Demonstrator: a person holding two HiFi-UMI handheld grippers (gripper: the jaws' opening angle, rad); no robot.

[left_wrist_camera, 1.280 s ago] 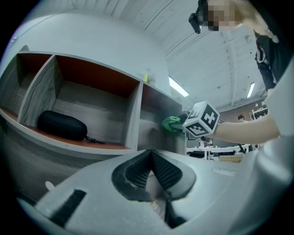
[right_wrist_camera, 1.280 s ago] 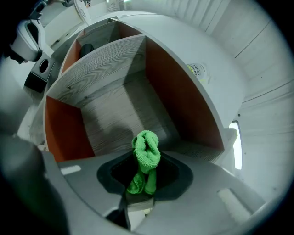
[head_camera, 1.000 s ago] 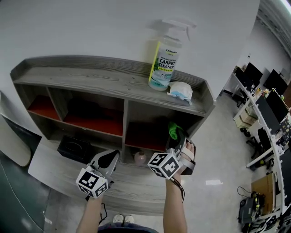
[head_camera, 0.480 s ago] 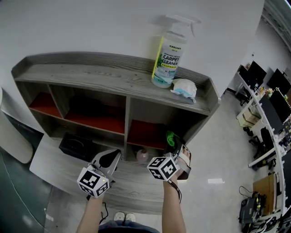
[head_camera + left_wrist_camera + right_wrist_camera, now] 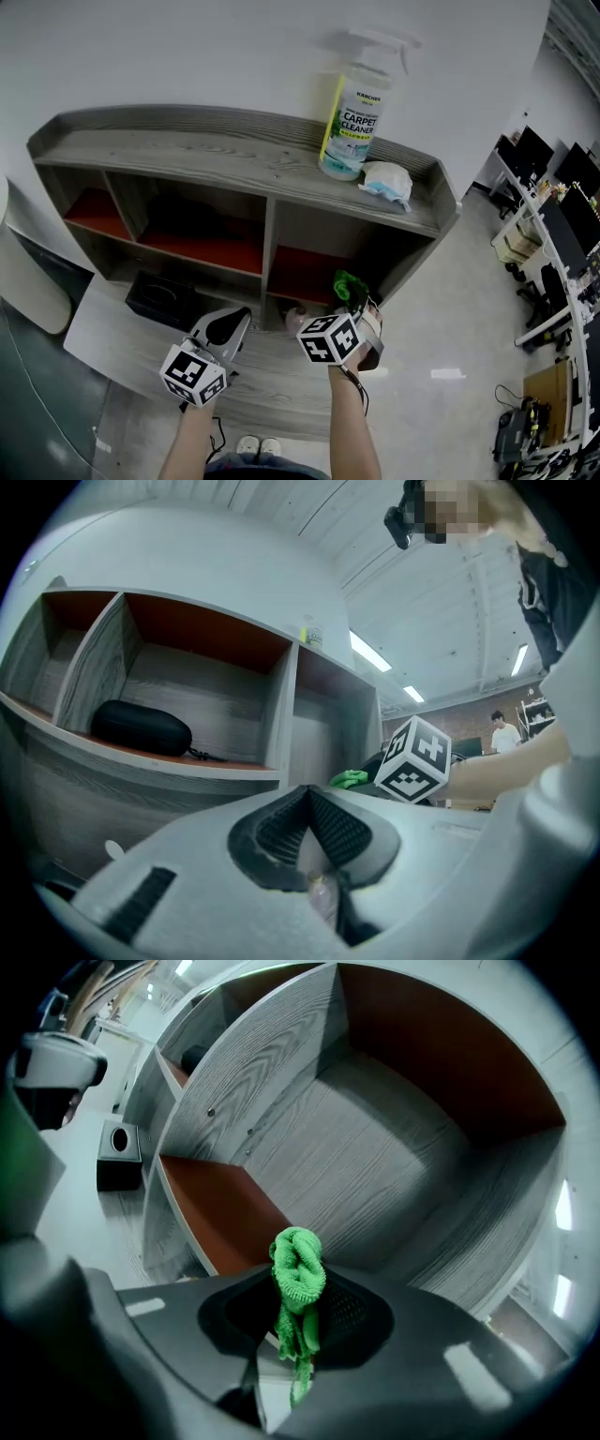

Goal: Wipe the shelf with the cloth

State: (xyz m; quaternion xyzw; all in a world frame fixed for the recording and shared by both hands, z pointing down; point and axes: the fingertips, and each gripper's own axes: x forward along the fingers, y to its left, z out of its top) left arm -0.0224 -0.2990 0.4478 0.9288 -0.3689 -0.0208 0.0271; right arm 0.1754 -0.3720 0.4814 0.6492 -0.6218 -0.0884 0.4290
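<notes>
Nearest the person, the left gripper [image 5: 232,323] hangs low, its jaws pressed together on nothing. Just beside it, the right gripper [image 5: 354,298] pinches the green cloth [image 5: 298,1262], whose bunched end pokes forward past the tips. Straight ahead of the cloth opens the right-hand compartment [image 5: 305,272] of the shelf [image 5: 187,155], close but seemingly untouched, so the right hand should lead. Farther up, a spray bottle [image 5: 356,117] stands on top.

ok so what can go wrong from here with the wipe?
1. The green microfibre cloth is pinched in the right gripper as a narrow bunch, so bare gripper plastic may scrape the grey wooden shelf.
2. The small pinkish bottle stands close to that gripper; a sweep could topple it.
</notes>
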